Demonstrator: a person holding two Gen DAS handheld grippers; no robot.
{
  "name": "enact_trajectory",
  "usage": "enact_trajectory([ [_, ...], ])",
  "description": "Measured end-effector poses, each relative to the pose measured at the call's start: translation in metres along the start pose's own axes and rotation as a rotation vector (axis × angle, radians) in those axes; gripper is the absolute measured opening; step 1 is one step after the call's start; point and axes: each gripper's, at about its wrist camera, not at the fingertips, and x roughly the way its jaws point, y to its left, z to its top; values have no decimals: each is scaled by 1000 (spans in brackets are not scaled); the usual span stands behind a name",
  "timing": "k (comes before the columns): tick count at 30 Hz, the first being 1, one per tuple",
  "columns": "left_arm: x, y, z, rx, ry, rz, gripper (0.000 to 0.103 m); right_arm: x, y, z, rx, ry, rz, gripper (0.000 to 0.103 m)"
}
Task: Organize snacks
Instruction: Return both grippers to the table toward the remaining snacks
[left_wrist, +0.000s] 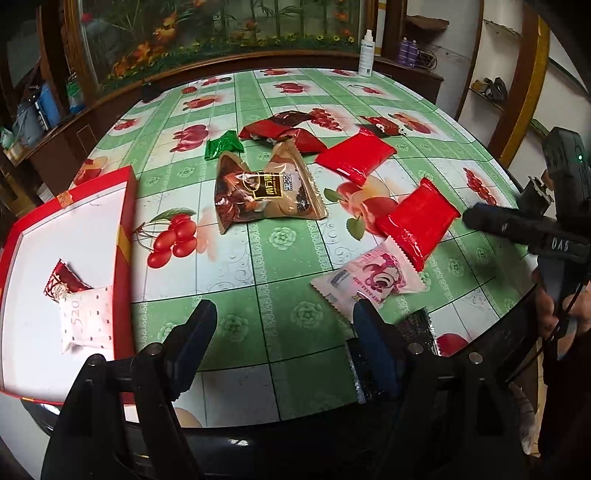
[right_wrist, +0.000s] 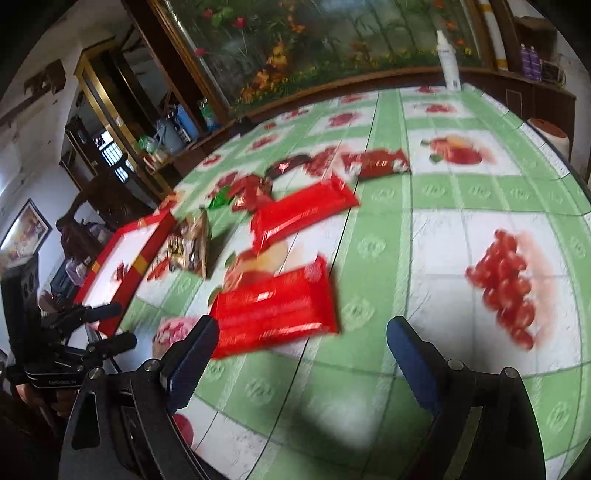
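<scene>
A red box lid (left_wrist: 125, 206) with a white inside lies at the left, holding a white "520" packet (left_wrist: 86, 323) and a small red packet (left_wrist: 61, 282). On the table lie a brown snack bag (left_wrist: 264, 190), a green candy (left_wrist: 221, 147), two red packets (left_wrist: 354, 155) (left_wrist: 417, 223), a pink bear packet (left_wrist: 373, 282) and dark red wrappers (left_wrist: 280, 129). My left gripper (left_wrist: 282, 325) is open and empty above the near table edge. My right gripper (right_wrist: 299, 343) is open, just short of the near red packet (right_wrist: 277, 310); it also shows in the left wrist view (left_wrist: 517, 229).
A white spray bottle (left_wrist: 366, 53) stands at the table's far edge. A black wrapper (left_wrist: 419, 330) lies by my left gripper's right finger. A wooden cabinet with a flower panel (left_wrist: 221, 33) runs behind the table. Shelves (left_wrist: 491, 85) stand at the right.
</scene>
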Motion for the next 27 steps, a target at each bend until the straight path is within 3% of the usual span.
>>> enact_trajectory([
  [4, -5, 9, -7, -15, -2, -10, 76, 6, 10, -7, 7, 36, 23, 94],
  [7, -5, 16, -17, -22, 1, -13, 76, 6, 26, -10, -16, 43, 90, 94],
  [12, -2, 36, -20, -69, 5, 27, 76, 3, 84, -20, -193, 52, 225, 94],
  [17, -9, 57, -14, -120, -24, 60, 76, 23, 125, -36, -313, 159, 276, 94],
  [20, -8, 66, -14, -147, -23, 67, 76, 43, 132, -43, -329, 203, 223, 93],
  [22, -7, 68, -16, -162, -14, 59, 76, 46, 135, -43, -348, 174, 168, 92],
  [25, -5, 68, -17, -167, -10, 59, 76, 47, 129, -41, -405, 131, 2, 87],
  [27, -5, 67, -16, -166, -9, 64, 77, 49, 115, -33, -376, 115, -84, 82],
])
